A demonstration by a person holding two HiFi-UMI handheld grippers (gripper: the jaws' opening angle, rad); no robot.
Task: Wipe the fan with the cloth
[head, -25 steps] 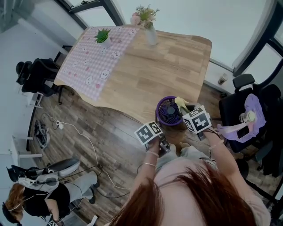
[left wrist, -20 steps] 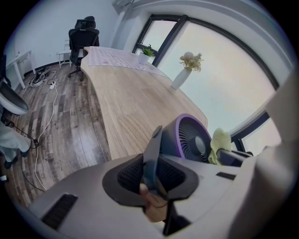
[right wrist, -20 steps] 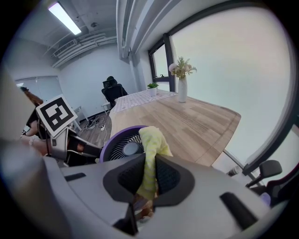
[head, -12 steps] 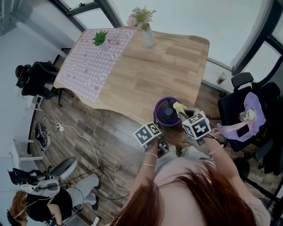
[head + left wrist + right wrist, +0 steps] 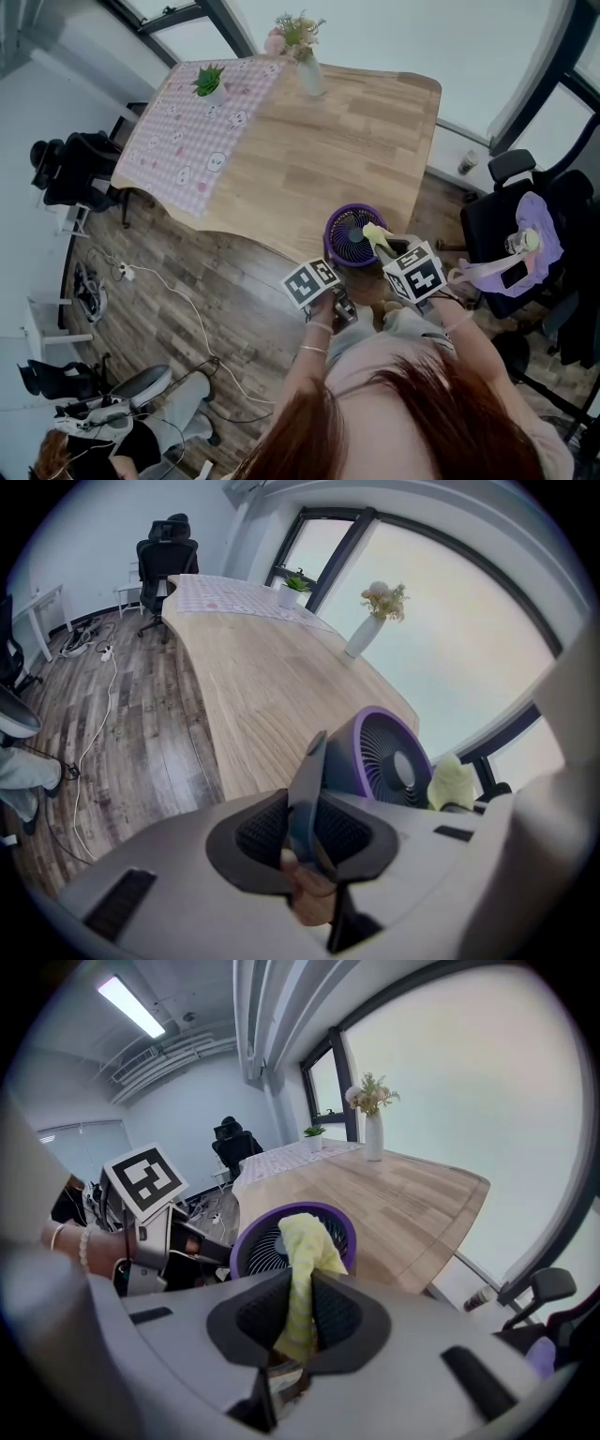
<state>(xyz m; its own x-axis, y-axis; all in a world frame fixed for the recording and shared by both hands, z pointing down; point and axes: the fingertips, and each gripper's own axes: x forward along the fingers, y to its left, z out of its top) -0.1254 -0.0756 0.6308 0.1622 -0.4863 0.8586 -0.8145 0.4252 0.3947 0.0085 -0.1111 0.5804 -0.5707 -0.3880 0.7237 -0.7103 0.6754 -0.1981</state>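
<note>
the right gripper (image 5: 302,1314) has its jaws closed on a pale yellow cloth (image 5: 306,1241), which stands up out of the pads, its top lying against the front grille of a small purple fan (image 5: 251,1237). the left gripper (image 5: 306,834), just beside it, has its jaws clamped on a thin dark flat piece (image 5: 310,778) that reaches up to the side of the fan's purple housing. in the head view the fan sits at the near edge of a long wooden table (image 5: 319,150). at the table's far end are a pink checked mat (image 5: 183,131), a small potted plant (image 5: 208,81) and a vase of flowers (image 5: 307,67).
</note>
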